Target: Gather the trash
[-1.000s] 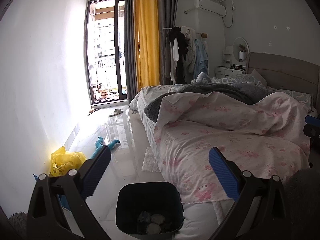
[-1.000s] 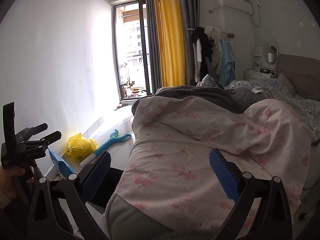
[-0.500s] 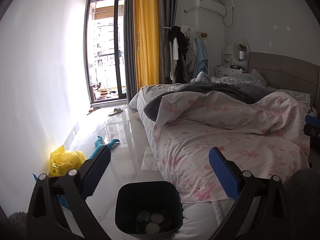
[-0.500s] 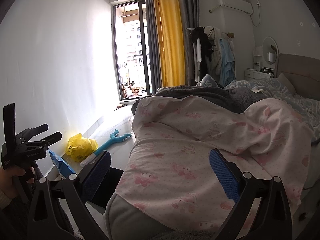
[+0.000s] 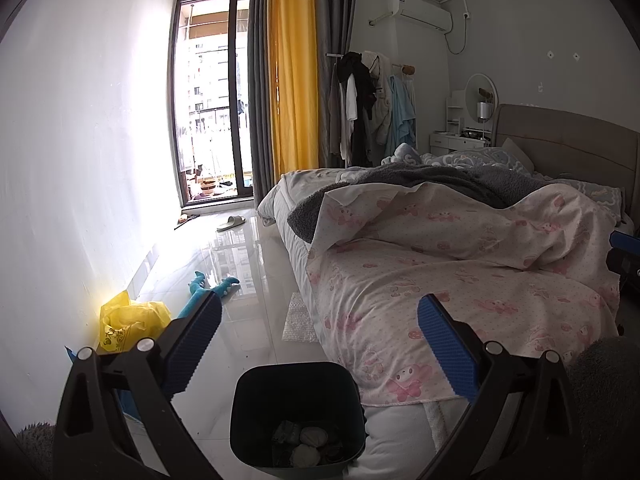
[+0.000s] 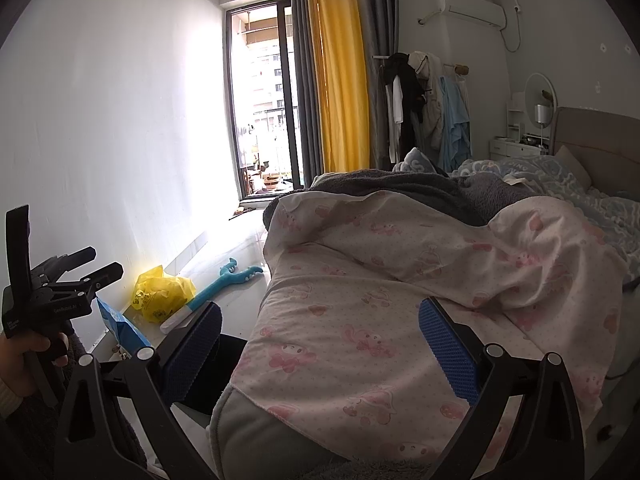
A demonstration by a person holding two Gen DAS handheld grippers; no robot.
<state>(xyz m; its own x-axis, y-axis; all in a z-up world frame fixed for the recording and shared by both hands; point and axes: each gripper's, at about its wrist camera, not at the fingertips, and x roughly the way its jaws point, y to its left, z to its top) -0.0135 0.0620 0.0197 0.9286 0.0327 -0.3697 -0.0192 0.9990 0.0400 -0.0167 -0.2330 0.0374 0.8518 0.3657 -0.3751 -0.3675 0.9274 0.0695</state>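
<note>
Trash (image 5: 306, 446) is lying inside the dark bin (image 5: 248, 420) on the glossy floor (image 5: 240, 280), near the bed (image 5: 460, 280); both hand-held grippers, left (image 5: 318, 346) and right (image 6: 320, 346), are gaping, released.

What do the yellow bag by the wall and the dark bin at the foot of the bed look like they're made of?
Yellow bag: thin plastic film, judging by its crumpled, glossy, translucent folds. Dark bin: probably rigid moulded plastic, with smooth matte walls and rounded corners.
</note>
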